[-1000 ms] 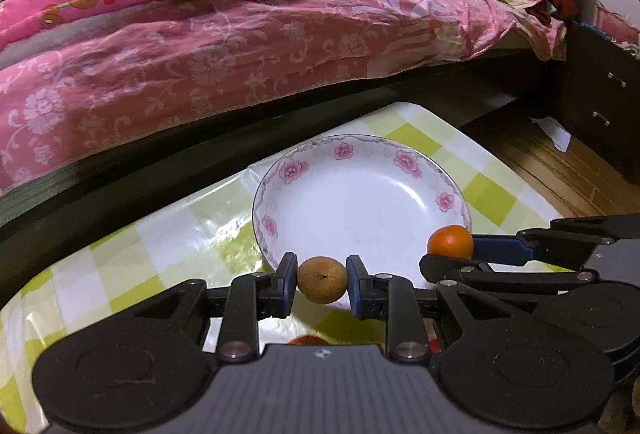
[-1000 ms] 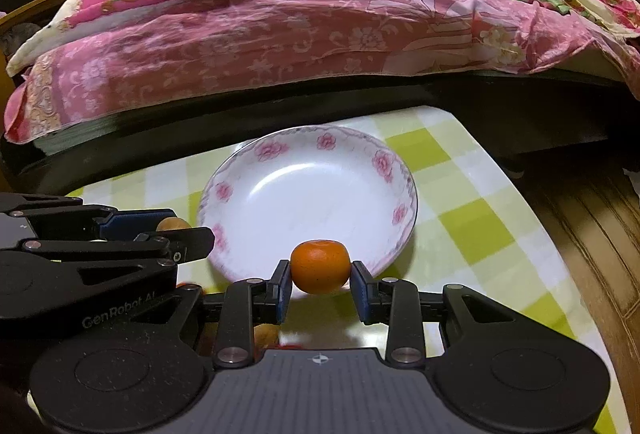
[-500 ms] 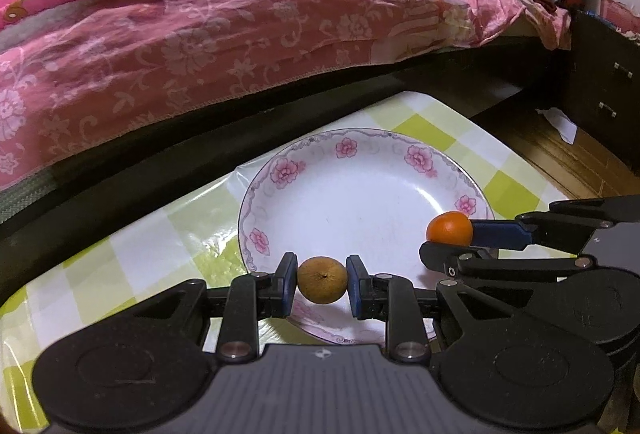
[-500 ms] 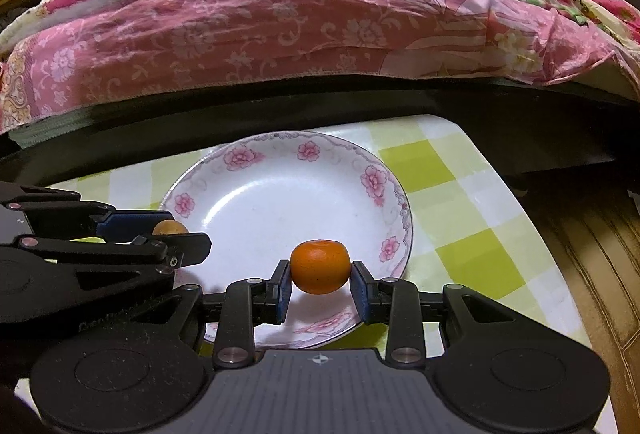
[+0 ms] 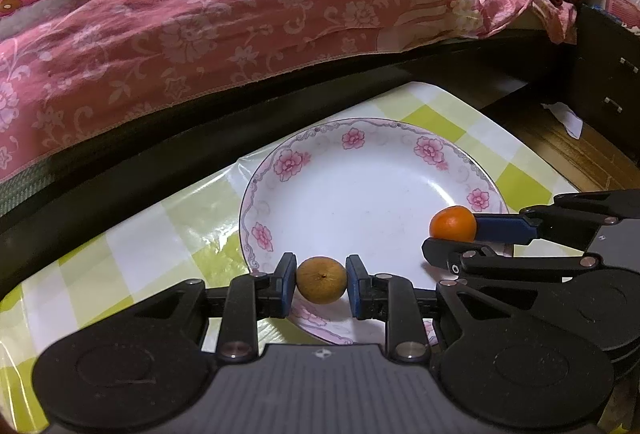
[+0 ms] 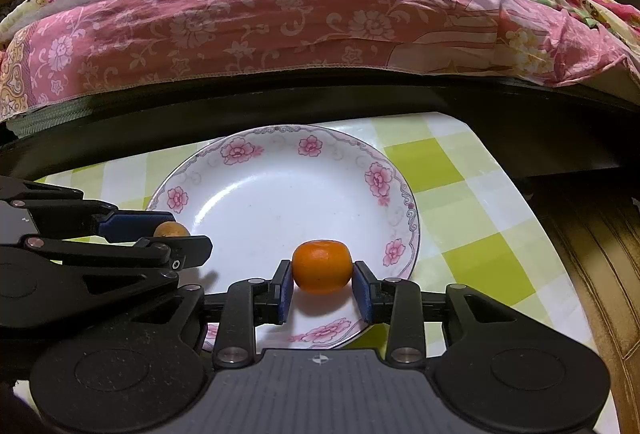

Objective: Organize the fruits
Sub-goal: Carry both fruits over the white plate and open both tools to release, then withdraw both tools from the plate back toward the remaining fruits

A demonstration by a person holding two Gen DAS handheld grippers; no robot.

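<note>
both grippers hold fruit over the plate (image 6: 404, 193) near rim.

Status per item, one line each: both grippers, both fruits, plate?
Left gripper: shut on brown fruit.
Right gripper: shut on orange.
Brown fruit: gripped, over the plate's near rim.
Orange: gripped, over the plate.
Plate: upright on the checked cloth, nothing resting inside.

The plate (image 6: 404, 193) sits on the desk (image 6: 460, 201), with the bed (image 6: 280, 25) behind it. Over the plate's near side, the left tongs (image 5: 321, 285) (holding one fruit (image 5: 321, 285)) stand left of the right tongs (image 6: 322, 281), holding another fruit (image 6: 322, 266).
</note>
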